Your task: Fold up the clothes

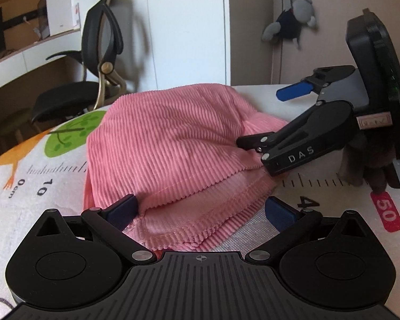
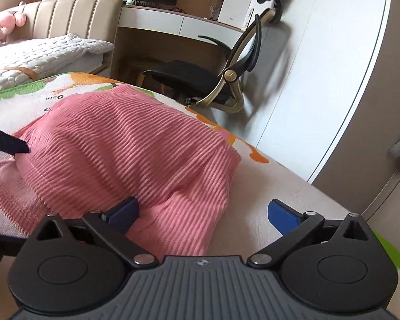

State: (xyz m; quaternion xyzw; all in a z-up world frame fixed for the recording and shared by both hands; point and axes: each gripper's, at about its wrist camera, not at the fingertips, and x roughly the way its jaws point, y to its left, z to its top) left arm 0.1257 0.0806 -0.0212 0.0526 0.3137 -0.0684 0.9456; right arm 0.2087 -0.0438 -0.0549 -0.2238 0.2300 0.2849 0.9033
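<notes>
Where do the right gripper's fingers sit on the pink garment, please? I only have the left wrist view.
Observer: The right gripper is open. One of its fingers lies against the pink garment, and the other is over bare mat.
Operator: Is anything beyond the mat on that side?
Observer: Yes, a bed with a quilted grey blanket.
Operator: Thank you. Is anything on it?
Observer: A pink plush toy sits by the headboard.

Garment [image 1: 160, 144] lies on mat [image 1: 34, 186], chair [image 1: 93, 80] seemingly behind.
</notes>
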